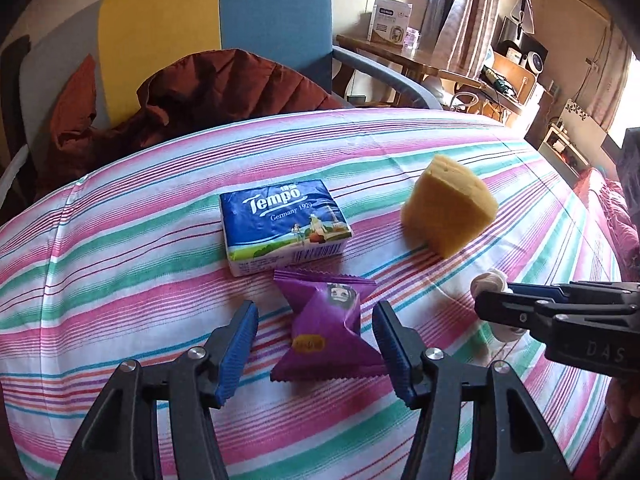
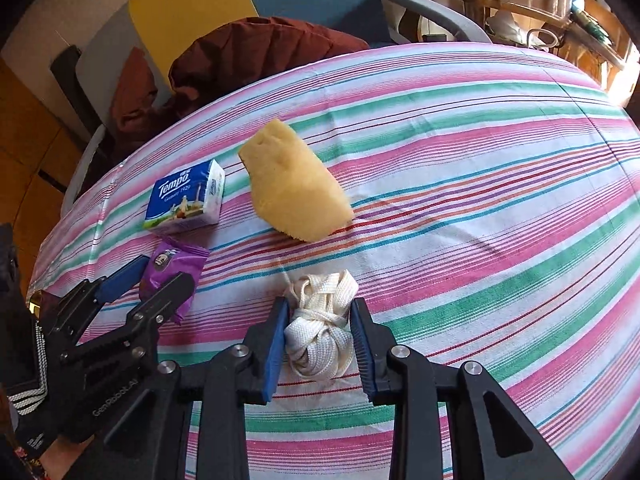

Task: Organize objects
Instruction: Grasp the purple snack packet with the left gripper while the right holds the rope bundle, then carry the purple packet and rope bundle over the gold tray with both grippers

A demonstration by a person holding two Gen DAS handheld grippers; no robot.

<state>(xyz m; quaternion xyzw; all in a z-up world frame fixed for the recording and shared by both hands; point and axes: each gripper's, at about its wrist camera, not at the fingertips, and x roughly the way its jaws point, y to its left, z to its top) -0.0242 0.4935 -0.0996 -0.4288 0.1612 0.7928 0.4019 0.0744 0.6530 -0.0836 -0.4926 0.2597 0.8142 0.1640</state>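
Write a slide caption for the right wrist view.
Right claw closed around a bundled white strap on a striped tablecloth, sponge and tissue pack beyond.

Bare striped worktop point(image 2: 480, 184) lies open right of the yellow sponge point(image 2: 294, 184). On the left, tissue pack point(image 1: 282, 224) and purple snack packet point(image 1: 326, 328) crowd together. A chair point(image 1: 272, 12) with rust-red jacket point(image 1: 208, 92) blocks the far edge.

Striped tablecloth point(image 1: 120, 248), tissue pack point(image 1: 282, 222), purple snack packet point(image 1: 326, 330), yellow sponge point(image 1: 448, 208), white lace bundle point(image 2: 320, 324)
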